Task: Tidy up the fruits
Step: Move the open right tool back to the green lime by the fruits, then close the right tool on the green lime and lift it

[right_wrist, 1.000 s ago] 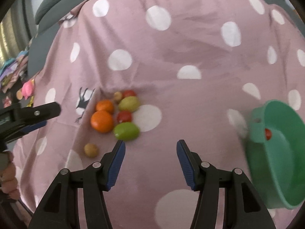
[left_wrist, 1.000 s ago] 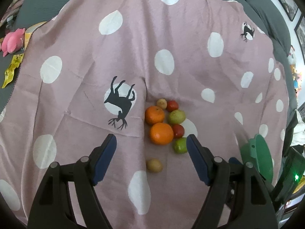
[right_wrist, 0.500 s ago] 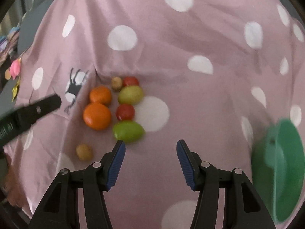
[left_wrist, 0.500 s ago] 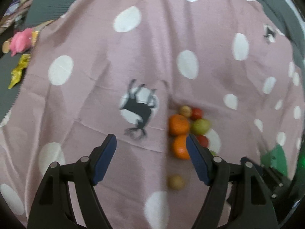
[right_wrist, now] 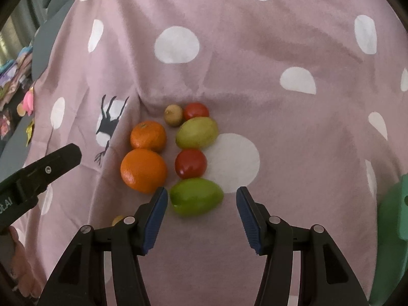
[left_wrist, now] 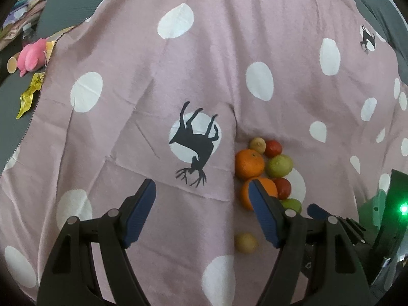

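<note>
Two claws are hanging spread and empty over the fruit cluster on the pink cloth (right_wrist: 255, 81). Right claw (right_wrist: 201, 213) is straddling the nearest green fruit (right_wrist: 196, 196); best lowering squarely, avoiding the orange (right_wrist: 144, 169). Left claw (left_wrist: 201, 209) is idling beside.

Left wrist view: nearer orange (left_wrist: 257, 191) & green fruit (left_wrist: 292, 204) partly behind a gripper finger; right wrist view: green bowl (right_wrist: 394, 232) cut off at edge, small brown fruit (right_wrist: 117, 220) mostly hidden behind finger.
</note>
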